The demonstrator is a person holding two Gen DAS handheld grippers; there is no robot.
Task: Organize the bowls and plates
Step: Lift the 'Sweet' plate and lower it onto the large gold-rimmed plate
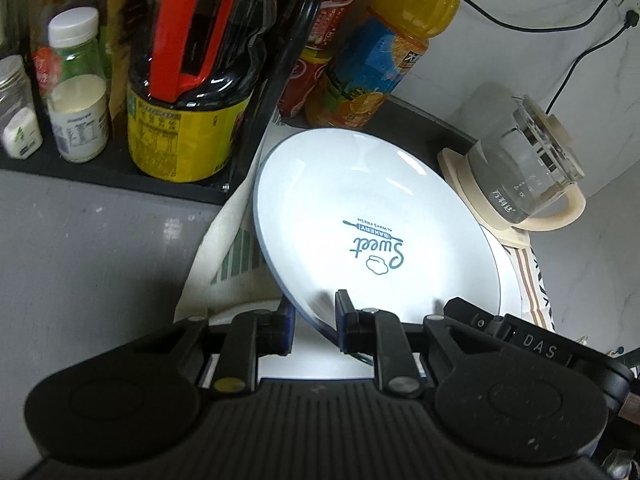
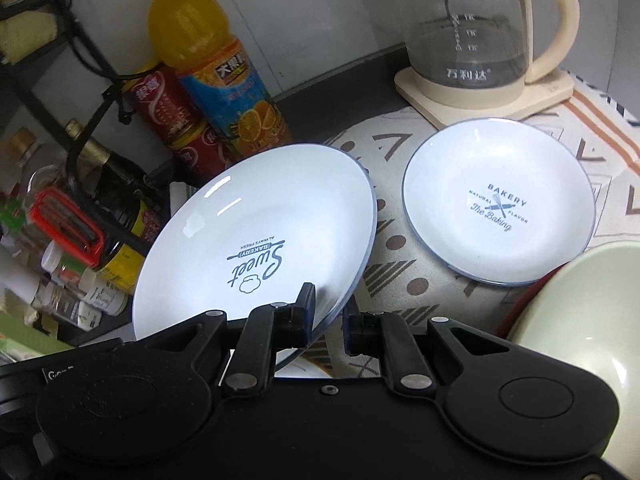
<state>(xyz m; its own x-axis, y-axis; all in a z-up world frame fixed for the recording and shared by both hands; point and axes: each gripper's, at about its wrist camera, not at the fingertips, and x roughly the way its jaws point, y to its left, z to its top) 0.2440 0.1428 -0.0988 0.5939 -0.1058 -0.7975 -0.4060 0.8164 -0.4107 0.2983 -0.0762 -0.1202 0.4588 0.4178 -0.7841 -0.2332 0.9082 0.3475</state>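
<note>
A white plate [image 1: 360, 208] [image 2: 260, 232] with a blue rim and the word "Sweet" hangs tilted above the patterned cloth [image 2: 404, 276]. My left gripper [image 1: 316, 320] is shut on its near rim. My right gripper [image 2: 330, 320] is shut on the same plate's rim, a little further along. A second white plate [image 2: 496, 208] printed "Bakery" lies flat on the cloth to the right, apart from both grippers. A pale green bowl [image 2: 580, 320] sits at the right edge, close beside my right gripper.
A glass kettle [image 2: 468, 28] [image 1: 524, 176] on a cream base stands behind the plates. An orange juice bottle [image 2: 216, 64] [image 1: 392, 52] and red cans [image 2: 168, 108] stand at the back. A black rack [image 1: 120, 164] full of sauce bottles is on the left.
</note>
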